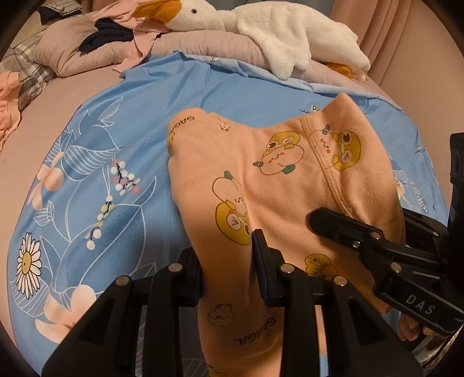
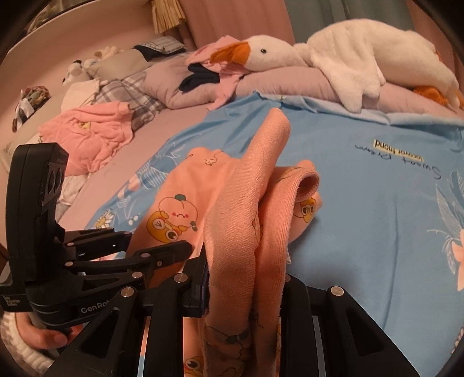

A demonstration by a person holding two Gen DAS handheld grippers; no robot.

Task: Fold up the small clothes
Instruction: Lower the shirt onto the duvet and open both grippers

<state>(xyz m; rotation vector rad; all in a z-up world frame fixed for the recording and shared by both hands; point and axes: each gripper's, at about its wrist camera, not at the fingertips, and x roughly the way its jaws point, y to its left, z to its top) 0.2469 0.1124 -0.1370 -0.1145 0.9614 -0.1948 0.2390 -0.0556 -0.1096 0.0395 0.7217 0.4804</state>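
Black fingers of the left gripper (image 1: 229, 261) fill the bottom of its own view, closed onto a strip of a small peach garment (image 1: 261, 179) printed with cartoon ducks and peaches. To its right, the right gripper (image 1: 333, 229) pinches the same garment's edge near a stitched hem. In the right wrist view, the right gripper (image 2: 246, 278) has its fingers clamped on a thick bunch of the peach cloth, which rises in folds right in front of the lens, while the left gripper (image 2: 162, 252) sits just to the left.

Both grippers hold the near end of the garment lifted; its far end lies on a blue floral sheet (image 1: 95, 162) spread over the bed. The cloth looks doubled over in places but loose and uneven, so the fold seems to be only partway done, not yet laid flat.

More work appears to wait: a crumpled pink garment (image 2: 95, 133) lies well apart on the bed, and other clothes (image 1: 121, 32) are heaped by a white plush goose (image 1: 261, 26) at the far edge.
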